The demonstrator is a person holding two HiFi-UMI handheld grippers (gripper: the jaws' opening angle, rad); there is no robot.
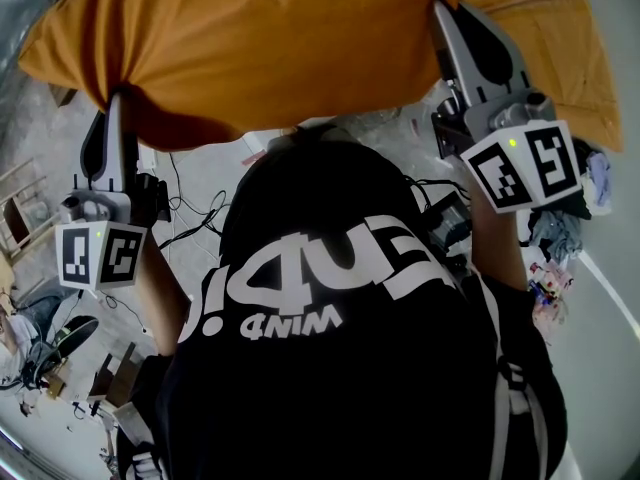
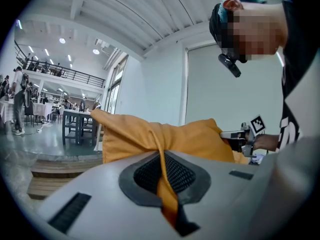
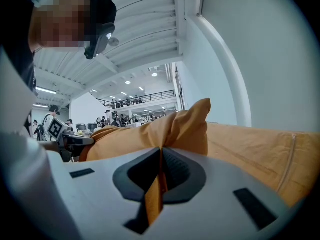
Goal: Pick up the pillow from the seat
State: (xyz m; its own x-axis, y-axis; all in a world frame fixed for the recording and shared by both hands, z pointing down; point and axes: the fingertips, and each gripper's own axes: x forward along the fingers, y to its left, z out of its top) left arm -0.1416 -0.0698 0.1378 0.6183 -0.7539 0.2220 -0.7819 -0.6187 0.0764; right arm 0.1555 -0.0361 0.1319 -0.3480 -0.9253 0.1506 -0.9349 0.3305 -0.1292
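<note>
Left gripper (image 2: 162,159) jaws are clamped on a fold of orange cloth near one end of the pillow (image 1: 260,38). Right gripper (image 3: 161,159) jaws pinch the other end. The pillow hangs between them, above the floor (image 1: 200,183). It looks light, soft and saggy, so bunched corner cloth seems the best hold, though it may slip.

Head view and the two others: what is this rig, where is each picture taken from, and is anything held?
No robot arm here: a person in a black printed shirt holds a grey two-jaw gripper in each hand; the chequered cubes are part of them. The head view looks down from the person's head; the other two cameras ride on the grippers, looking along their jaws. The left gripper and the right gripper are each shut on a pinch of the orange fabric pillow, held up above a cable-strewn floor.
</note>
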